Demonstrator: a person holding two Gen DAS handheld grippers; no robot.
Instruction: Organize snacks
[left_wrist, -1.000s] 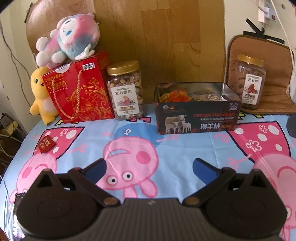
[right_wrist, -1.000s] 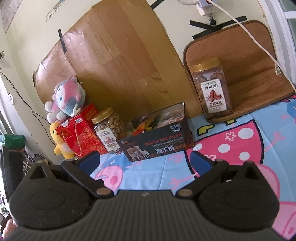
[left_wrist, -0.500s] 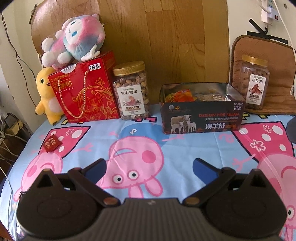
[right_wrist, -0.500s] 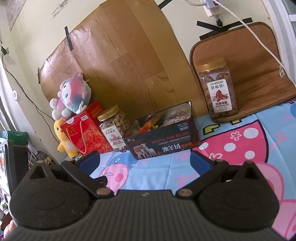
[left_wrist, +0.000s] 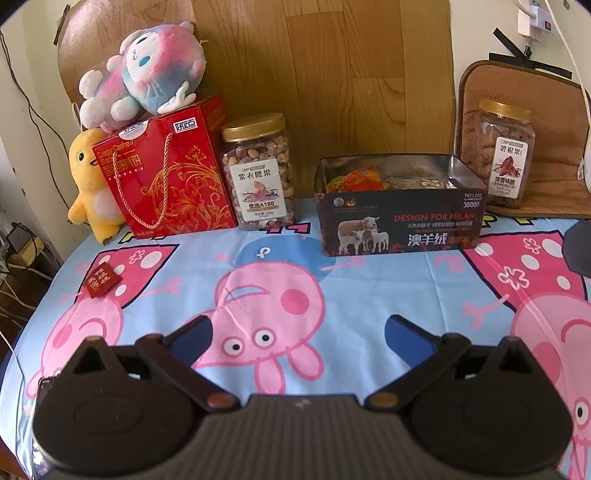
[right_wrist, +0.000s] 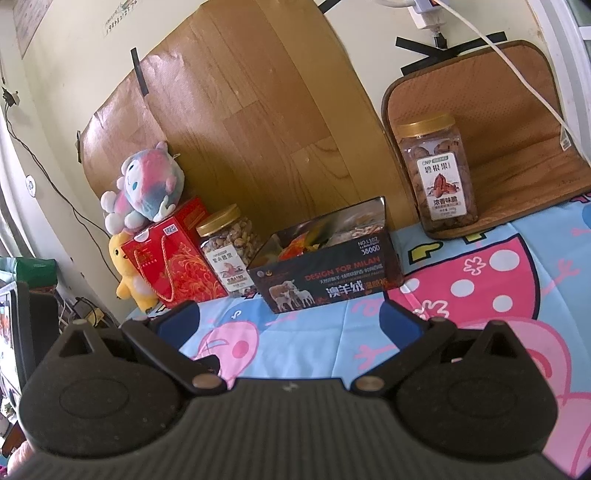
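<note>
- Snack tin (left_wrist: 400, 206), open-topped with packets inside, stands on the tabletop (left_wrist: 332, 280) between two nut jars (left_wrist: 258, 171); a red packet (left_wrist: 100, 280) lies apart at left.
- Change: nothing shifted; both views have merely risen and drawn back, fitting either start or finish.
- Left tool (left_wrist: 297, 332) and right tool (right_wrist: 288, 321): spread wide, holding nothing.

The tin (left_wrist: 400, 225) hides most of its contents; only an orange packet (left_wrist: 364, 177) shows. A dark object (left_wrist: 580, 251) is cut off at the right edge. The jar (left_wrist: 258, 173) label's fine print is unreadable.
</note>
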